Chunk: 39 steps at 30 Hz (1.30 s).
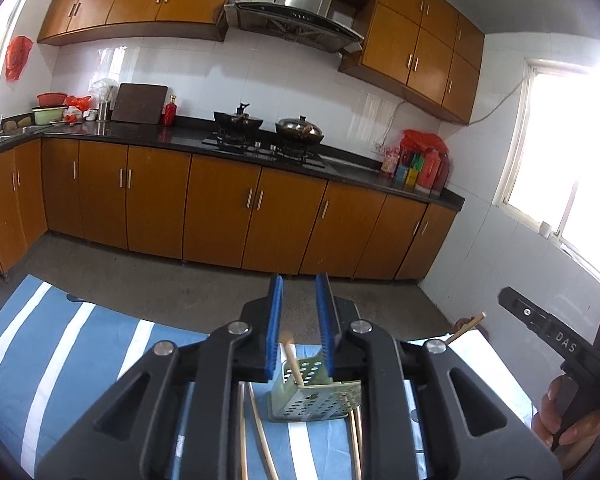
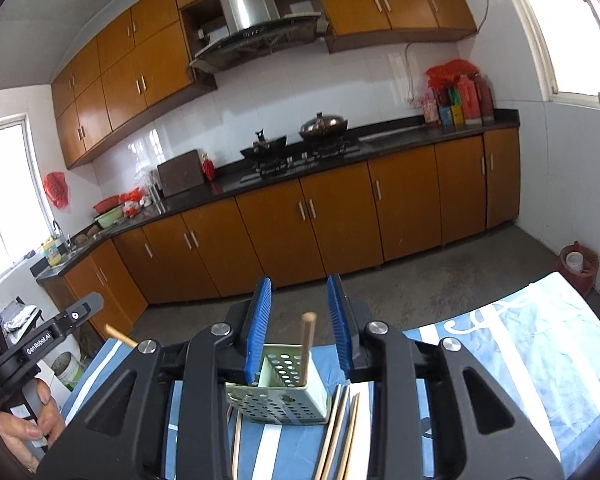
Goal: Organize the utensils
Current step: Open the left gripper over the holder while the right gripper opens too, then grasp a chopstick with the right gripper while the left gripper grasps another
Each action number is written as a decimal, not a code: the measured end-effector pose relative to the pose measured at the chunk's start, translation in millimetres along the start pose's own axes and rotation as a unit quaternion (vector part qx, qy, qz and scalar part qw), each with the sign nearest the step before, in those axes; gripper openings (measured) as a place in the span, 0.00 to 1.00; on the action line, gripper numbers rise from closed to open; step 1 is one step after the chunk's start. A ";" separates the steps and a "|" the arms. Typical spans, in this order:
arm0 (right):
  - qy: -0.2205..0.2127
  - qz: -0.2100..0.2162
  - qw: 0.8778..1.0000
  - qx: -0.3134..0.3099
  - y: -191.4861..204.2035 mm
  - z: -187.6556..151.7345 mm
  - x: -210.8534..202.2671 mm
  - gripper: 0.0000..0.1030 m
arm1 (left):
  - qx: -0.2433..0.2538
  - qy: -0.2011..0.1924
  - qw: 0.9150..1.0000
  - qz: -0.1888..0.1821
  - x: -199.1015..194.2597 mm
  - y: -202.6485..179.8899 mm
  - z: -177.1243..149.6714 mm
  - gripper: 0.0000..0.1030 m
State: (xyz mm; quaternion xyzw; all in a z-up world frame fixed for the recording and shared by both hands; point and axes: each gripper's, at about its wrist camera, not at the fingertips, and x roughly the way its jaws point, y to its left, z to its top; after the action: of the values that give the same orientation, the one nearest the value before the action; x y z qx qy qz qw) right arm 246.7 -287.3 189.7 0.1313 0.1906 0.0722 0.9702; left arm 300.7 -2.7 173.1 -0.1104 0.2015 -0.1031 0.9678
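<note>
Blue-and-white striped cloth (image 1: 60,344) covers the surface, and loose chopsticks (image 1: 260,432) lie on it at the left of a pale green perforated holder (image 1: 312,400). One chopstick (image 2: 306,348) stands upright inside the holder. More chopsticks (image 2: 340,432) lie to its right. Both the left gripper (image 1: 300,328) and the right gripper (image 2: 300,328) hover above the holder, fingers spread apart, holding nothing.
</note>
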 end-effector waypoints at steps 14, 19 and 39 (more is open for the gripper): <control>0.174 -0.061 0.982 0.040 -64.7 -144.2 10.2 0.28 | -0.005 0.112 0.990 0.081 -34.9 88.6 -111.8 0.30; 0.241 -0.043 0.969 0.028 -44.6 -209.3 30.8 0.23 | -0.026 0.172 0.981 0.089 -23.9 111.0 -163.6 0.30; 0.243 -0.132 0.961 -0.001 -53.6 -233.4 40.7 0.07 | -0.012 0.234 0.971 0.054 -1.1 88.1 -214.8 0.29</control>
State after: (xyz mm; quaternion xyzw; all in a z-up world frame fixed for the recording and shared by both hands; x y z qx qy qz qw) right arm 198.1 -277.7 -48.1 0.0823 0.4366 -0.0267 0.8955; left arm 224.7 44.7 -41.1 -0.0836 0.4293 -0.0714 0.8965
